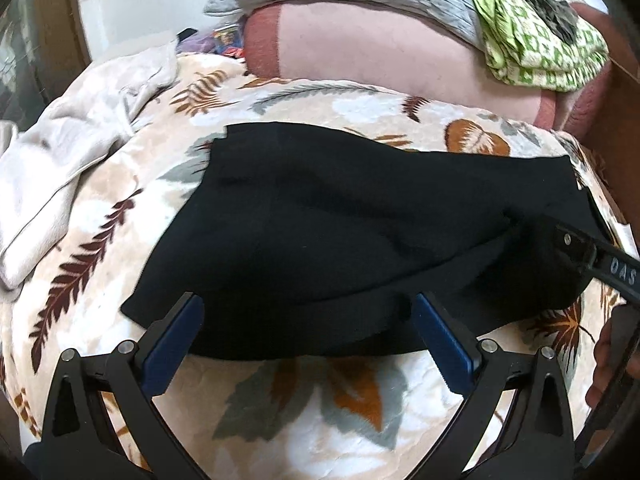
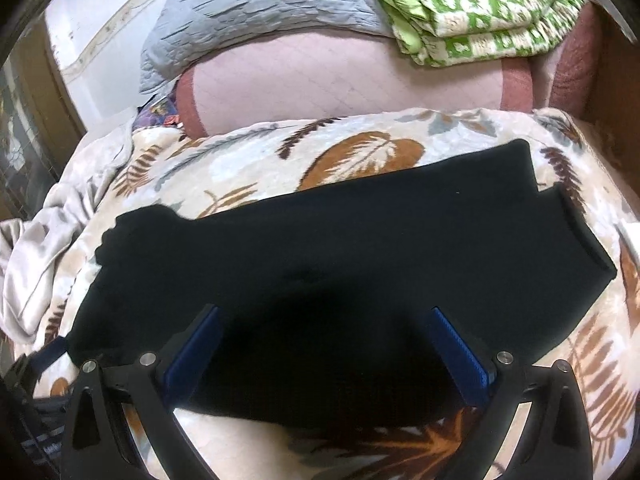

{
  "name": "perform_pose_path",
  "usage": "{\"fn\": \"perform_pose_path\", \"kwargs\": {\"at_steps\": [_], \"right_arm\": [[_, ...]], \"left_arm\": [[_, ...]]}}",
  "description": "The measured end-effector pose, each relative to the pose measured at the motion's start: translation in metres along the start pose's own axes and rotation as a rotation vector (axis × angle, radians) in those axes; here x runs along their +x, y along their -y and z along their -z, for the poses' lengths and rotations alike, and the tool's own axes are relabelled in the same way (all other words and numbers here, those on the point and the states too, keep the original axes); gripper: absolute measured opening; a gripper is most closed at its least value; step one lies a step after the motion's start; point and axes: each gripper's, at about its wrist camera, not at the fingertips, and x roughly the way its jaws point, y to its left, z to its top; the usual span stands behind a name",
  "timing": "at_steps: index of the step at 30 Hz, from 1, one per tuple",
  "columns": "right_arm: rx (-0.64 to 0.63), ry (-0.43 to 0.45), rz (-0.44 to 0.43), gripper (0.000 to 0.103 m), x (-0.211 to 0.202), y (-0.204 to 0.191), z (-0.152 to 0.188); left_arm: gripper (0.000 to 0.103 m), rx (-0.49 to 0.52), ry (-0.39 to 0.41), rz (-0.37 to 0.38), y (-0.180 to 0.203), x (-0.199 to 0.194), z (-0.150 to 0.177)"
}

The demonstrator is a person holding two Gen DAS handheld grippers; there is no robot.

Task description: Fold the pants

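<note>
So your black pants (image 1: 340, 220) are lying flat on the leaf-print blanket (image 1: 312, 420) on the bed, already folded into one long dark strip. In the left wrist view the long axis runs from the lower left of the frame up to the right edge, slightly tilted; in the right wrist view the same strip (image 2: 320, 260) goes from the left edge up toward the upper right, where a stepped end shows.

Your left hand-held gripper (image 1: 308, 316) has its blue pads spread wide, sitting at the near edge of the pants with nothing pinched between them. Your right hand-held gripper (image 2: 326, 328) is spread wide too, over the near edge of the fabric, gripping nothing. It also pokes in at the right of the left wrist view (image 1: 580, 248), against the pants' right end.

Behind the pants, at the top of both frames, there's a pink pillow (image 2: 340, 84), a gray quilt (image 2: 260, 12) and a green-and-white folded cloth (image 2: 480, 20). A pale crumpled sheet (image 1: 80, 140) sits at the left.
</note>
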Motion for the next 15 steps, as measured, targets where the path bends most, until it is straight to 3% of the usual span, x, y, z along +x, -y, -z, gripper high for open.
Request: {"fn": "perform_pose_path", "kwargs": {"at_steps": [3, 6, 9, 11, 12, 13, 15], "right_arm": [[0.037, -0.019, 0.013, 0.101, 0.010, 0.011, -0.008], [0.086, -0.057, 0.022, 0.091, 0.024, 0.022, -0.014], [0.152, -0.109, 0.013, 0.062, 0.042, 0.035, -0.018], [0.177, -0.115, 0.017, 0.050, 0.047, 0.041, -0.019], [0.172, -0.106, 0.017, 0.035, 0.045, 0.042, -0.019], [0.160, -0.102, 0.011, 0.013, 0.041, 0.043, -0.019], [0.157, -0.089, -0.012, 0.007, 0.028, 0.047, -0.016]], "left_arm": [[0.103, 0.033, -0.001, 0.014, 0.012, 0.004, -0.003], [0.103, 0.075, -0.008, 0.021, 0.024, 0.012, -0.005], [0.103, 0.109, -0.017, 0.026, 0.035, 0.020, -0.007], [0.103, 0.126, -0.030, 0.039, 0.042, 0.026, -0.008], [0.103, 0.133, -0.043, 0.049, 0.044, 0.030, -0.008], [0.103, 0.136, -0.051, 0.057, 0.046, 0.031, -0.008], [0.103, 0.134, -0.060, 0.068, 0.046, 0.031, -0.006]]}}
